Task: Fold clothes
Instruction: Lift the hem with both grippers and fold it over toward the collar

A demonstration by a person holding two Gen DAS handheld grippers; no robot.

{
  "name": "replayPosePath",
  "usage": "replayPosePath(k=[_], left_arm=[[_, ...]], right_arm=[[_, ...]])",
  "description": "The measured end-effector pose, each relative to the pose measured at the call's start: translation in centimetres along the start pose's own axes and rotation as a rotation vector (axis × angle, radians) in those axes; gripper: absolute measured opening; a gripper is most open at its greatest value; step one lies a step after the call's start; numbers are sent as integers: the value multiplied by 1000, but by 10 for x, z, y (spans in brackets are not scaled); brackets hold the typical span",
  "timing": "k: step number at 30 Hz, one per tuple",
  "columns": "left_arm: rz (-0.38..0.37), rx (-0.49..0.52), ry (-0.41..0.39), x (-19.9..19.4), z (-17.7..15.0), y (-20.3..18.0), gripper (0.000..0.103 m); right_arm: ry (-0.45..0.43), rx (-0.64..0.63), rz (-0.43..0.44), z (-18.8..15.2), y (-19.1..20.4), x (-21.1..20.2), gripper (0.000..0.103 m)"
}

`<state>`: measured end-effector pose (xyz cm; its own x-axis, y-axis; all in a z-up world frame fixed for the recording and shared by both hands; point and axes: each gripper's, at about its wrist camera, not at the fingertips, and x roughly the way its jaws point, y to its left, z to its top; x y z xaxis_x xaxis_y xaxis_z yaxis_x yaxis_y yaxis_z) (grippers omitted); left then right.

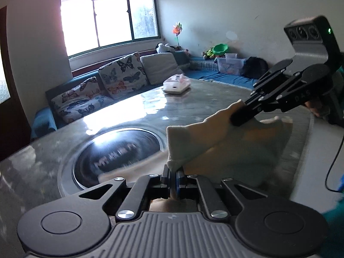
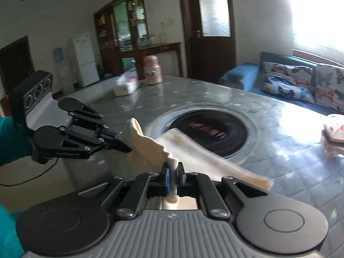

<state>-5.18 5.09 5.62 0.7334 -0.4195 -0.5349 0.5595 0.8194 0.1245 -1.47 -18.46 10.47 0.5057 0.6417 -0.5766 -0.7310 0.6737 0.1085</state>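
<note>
Left gripper (image 1: 173, 177) fingers are pinching shut on a corner of the cream garment (image 1: 193, 142); fabric is bunching up between the pads and poking out behind them. Right gripper (image 2: 173, 177) is likewise clamping a corner of the same cloth (image 2: 150, 146), a small tuft sitting above its blue-edged pads.

Left wrist view: the right gripper (image 1: 241, 116) is coming in from the right, biting the garment's upper edge, so the cloth is hanging stretched between the two tools, raised off the table (image 1: 204, 99). Blur is softening the lower folds.

Right wrist view: the left gripper (image 2: 123, 145) is entering from the left, and only here a loose panel of the garment is showing, trailing down onto the table (image 2: 279, 150) near the round dark inset (image 2: 217, 133).

Far side, left view only: tissue box (image 1: 176, 85), butterfly cushions (image 1: 124, 75), window (image 1: 109, 19). Right view only: pink jar (image 2: 152, 69), door (image 2: 211, 25), white fridge (image 2: 85, 59).
</note>
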Motion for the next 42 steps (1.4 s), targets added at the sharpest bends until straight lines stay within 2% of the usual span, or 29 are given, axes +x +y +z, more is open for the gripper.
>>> replayPosePath(k=[6,11,15,18,20,21,25,30,37,42], left_arm=[[50,-69,70,83,16,33,6],[99,-153,145,130,6,46,10],[134,-202,143,135,2,51,18],[169,-236,115,129,2,54,31],[178,-255,82,119,4,54,44],[178,-256,66,112,5,52,45],[142,-217,19,88,7,31,47],[36,-148,6,77,5,-12,46],[-83,-80,18,93,3,-50,45],[-114,-81,35,102,0,-55,44]], right_arm=[[44,70,-115,15,-51,68,5],[96,202,-191,-3,-79,118,6],[62,253,-257,-15,-85,121,15],[31,275,-309,-23,-87,118,16],[20,268,-318,-24,-84,111,17],[17,268,-308,-24,-82,107,17],[27,259,-291,-33,-78,90,17],[37,261,-293,-45,-76,78,18],[41,219,-278,-45,-78,84,18],[60,163,-270,-44,-80,94,16]])
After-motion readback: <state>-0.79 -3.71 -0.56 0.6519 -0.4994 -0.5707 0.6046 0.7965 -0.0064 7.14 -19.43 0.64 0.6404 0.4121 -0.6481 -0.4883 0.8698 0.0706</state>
